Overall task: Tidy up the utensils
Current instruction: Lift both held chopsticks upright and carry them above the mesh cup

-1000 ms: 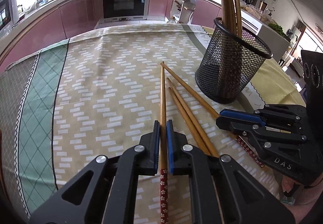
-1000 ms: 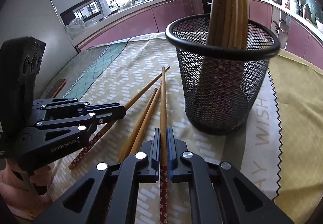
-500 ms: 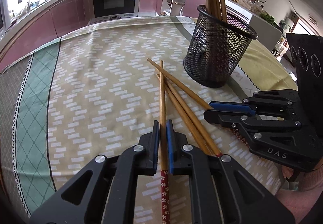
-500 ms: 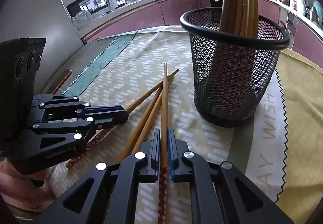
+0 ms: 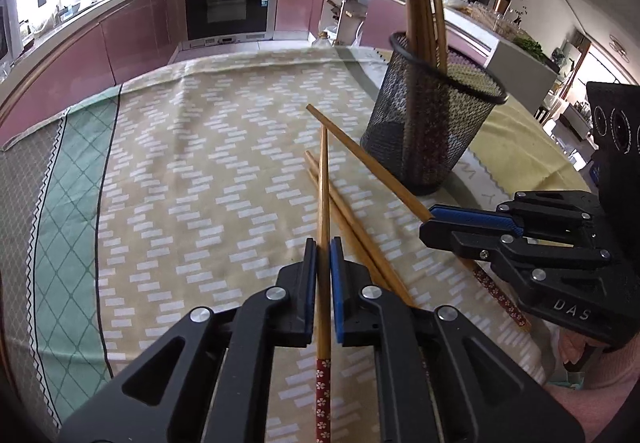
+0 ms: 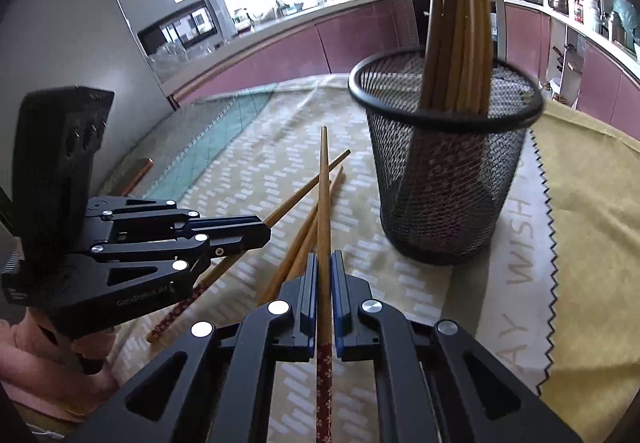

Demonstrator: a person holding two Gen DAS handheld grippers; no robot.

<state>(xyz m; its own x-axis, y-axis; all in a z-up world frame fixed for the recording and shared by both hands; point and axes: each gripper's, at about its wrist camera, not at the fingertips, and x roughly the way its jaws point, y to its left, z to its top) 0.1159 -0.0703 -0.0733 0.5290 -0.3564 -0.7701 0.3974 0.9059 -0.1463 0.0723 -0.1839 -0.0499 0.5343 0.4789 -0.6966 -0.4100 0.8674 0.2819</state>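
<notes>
My left gripper (image 5: pixel 323 247) is shut on a wooden chopstick (image 5: pixel 323 199) with a red flowered end, held above the cloth. My right gripper (image 6: pixel 324 261) is shut on another such chopstick (image 6: pixel 323 203), also lifted. Each gripper shows in the other's view: the right one (image 5: pixel 432 219), the left one (image 6: pixel 264 231). Three more chopsticks (image 5: pixel 352 219) lie crossed on the tablecloth under them. A black mesh holder (image 5: pixel 430 131) with several upright chopsticks stands to the right; it also shows in the right wrist view (image 6: pixel 444 179).
The table wears a patterned beige and green cloth (image 5: pixel 180 171) and a yellow cloth (image 6: pixel 592 203) beyond the holder. Kitchen counters and an oven (image 5: pixel 228 3) stand behind the table.
Both grippers have lifted and drawn back with their chopsticks. The holder now looks farther away and the chopsticks stand clear of the cloth.
</notes>
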